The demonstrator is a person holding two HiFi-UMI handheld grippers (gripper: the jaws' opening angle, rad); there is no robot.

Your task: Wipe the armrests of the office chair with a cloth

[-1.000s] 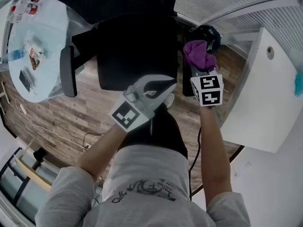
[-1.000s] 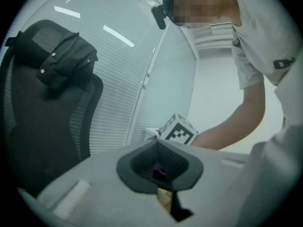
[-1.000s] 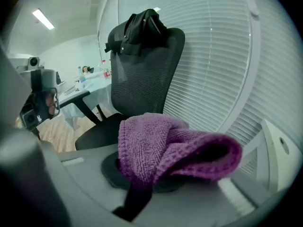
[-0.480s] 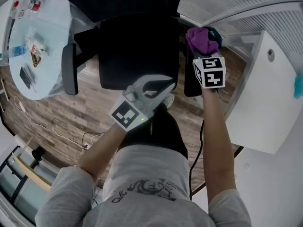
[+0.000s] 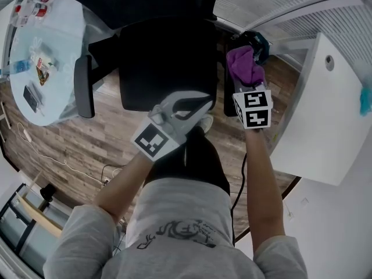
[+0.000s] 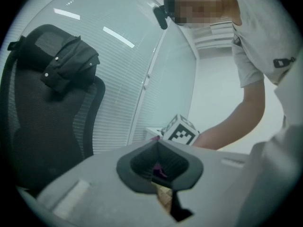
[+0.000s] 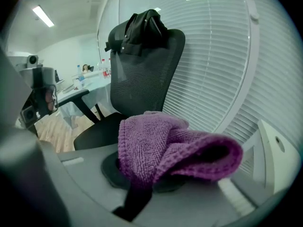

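Table: at the far left of the head view we see a round pale table [image 5: 58, 68] carrying a phone and small clutter.
Left armrest: the left armrest [image 5: 83, 87] stands bare beside the seat, well apart from both tools.
Office chair: the office chair [image 5: 165, 63] faces us with its dark seat; in the right gripper view a black garment [image 7: 142, 30] drapes over the top of the mesh back.
Left gripper: we hold the left gripper [image 6: 160, 162] in front of the seat's near edge, its jaws pressed together with nothing pinched.
Right gripper: the right gripper [image 7: 142, 174] has its jaws clamped on the cloth.
Cloth: the purple cloth [image 5: 244, 65] bunches out past the jaw tips, over the right armrest [image 5: 228, 100]; we cannot tell whether it touches.
Cabinet: a white cabinet [image 5: 325, 109] sits at the far right, under the window blinds [image 5: 290, 4].
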